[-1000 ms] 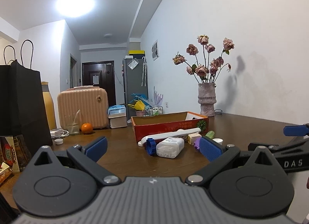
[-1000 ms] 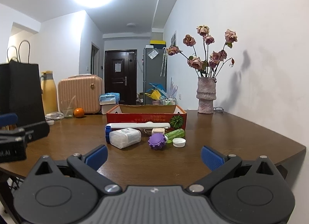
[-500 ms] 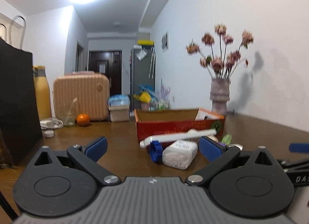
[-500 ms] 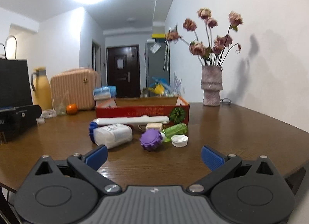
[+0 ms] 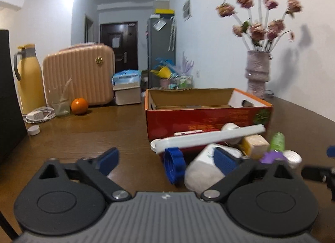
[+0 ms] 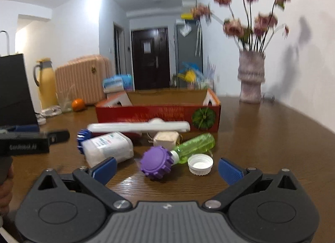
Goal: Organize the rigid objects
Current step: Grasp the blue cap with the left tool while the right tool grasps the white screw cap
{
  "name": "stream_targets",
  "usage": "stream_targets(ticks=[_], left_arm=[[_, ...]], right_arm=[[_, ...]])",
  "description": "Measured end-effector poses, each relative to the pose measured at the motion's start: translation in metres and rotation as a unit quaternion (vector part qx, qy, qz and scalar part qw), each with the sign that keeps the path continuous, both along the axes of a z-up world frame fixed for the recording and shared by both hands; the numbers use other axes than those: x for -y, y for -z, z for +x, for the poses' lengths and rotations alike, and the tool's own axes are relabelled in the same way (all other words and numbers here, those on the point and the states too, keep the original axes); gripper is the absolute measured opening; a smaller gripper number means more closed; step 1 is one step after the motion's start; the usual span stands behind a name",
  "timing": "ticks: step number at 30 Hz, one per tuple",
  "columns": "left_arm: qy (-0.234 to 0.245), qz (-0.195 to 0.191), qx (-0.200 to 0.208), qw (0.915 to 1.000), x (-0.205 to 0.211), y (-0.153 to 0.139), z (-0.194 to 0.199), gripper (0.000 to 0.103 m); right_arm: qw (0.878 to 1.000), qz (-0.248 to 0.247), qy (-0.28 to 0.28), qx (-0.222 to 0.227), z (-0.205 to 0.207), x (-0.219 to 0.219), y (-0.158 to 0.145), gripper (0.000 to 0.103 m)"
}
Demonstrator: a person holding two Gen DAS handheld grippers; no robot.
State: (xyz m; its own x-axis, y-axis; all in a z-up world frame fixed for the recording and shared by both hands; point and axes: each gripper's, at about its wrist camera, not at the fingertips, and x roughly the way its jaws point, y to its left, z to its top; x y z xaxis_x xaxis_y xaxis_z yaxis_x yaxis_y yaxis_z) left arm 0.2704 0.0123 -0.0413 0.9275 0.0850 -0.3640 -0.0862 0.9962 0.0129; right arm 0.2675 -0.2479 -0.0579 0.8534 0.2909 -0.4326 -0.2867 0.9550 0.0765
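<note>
A pile of small items lies on the brown table in front of an open red cardboard box [image 5: 209, 117] [image 6: 157, 115]. In it are a white bottle [image 5: 203, 169] [image 6: 108, 146] with a blue cap [image 5: 173, 165], a long white bar [image 5: 209, 136] [image 6: 138, 126], a beige cube [image 6: 166, 138], a green bottle [image 6: 196, 144] with a purple cap [image 6: 156, 164], and a loose white cap [image 6: 200, 164]. My left gripper [image 5: 167, 161] is closing, its jaws still wide, just short of the blue cap and not touching it. Just behind the purple cap, my right gripper [image 6: 167, 170] stands open.
A vase of dried roses [image 5: 257, 75] stands at the back right by the wall. At the far left are an orange [image 5: 79, 105], a glass [image 5: 60, 106], a white charger [image 5: 38, 115], a yellow flask [image 5: 29, 79] and a black bag [image 5: 8, 96]. A hand [image 6: 6, 186] holds the left gripper.
Both grippers have moved forward to the pile, which now looms much larger. The left jaws have narrowed a little. Nothing on the table has shifted.
</note>
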Motion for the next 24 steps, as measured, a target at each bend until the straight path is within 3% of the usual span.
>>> stream_targets(ticks=[3, 5, 8, 10, 13, 15, 20, 24], left_arm=[[-0.007, -0.024, -0.024, 0.9994, -0.006, 0.002, 0.030, 0.068], [-0.006, -0.030, -0.034, 0.9990, -0.008, 0.004, 0.044, 0.065], [-0.009, -0.025, -0.038, 0.9989, -0.010, 0.008, 0.053, 0.051], [-0.008, -0.029, -0.046, 0.9985, -0.013, 0.011, 0.056, 0.035], [0.000, -0.032, -0.054, 0.9980, -0.014, 0.014, 0.059, 0.021], [0.005, -0.029, -0.061, 0.9977, -0.013, 0.017, 0.059, 0.018], [0.015, -0.024, -0.056, 0.9980, -0.010, 0.018, 0.055, 0.017], [0.020, -0.028, -0.052, 0.9980, -0.011, 0.015, 0.049, 0.017]], right_arm=[[1.000, -0.024, 0.001, -0.009, 0.020, -0.006, 0.003, 0.090], [1.000, -0.022, 0.009, -0.017, 0.033, -0.005, 0.005, 0.088], [0.999, 0.000, -0.004, -0.032, 0.044, -0.004, 0.007, 0.086], [0.999, -0.003, -0.013, -0.038, 0.048, -0.006, 0.010, 0.084], [0.999, 0.000, 0.004, -0.036, 0.054, -0.006, 0.014, 0.081], [0.999, 0.019, 0.015, -0.034, 0.058, 0.002, 0.012, 0.081], [0.998, 0.001, 0.042, -0.046, 0.068, 0.018, 0.014, 0.080], [0.997, 0.006, 0.046, -0.066, 0.072, 0.027, 0.018, 0.074]])
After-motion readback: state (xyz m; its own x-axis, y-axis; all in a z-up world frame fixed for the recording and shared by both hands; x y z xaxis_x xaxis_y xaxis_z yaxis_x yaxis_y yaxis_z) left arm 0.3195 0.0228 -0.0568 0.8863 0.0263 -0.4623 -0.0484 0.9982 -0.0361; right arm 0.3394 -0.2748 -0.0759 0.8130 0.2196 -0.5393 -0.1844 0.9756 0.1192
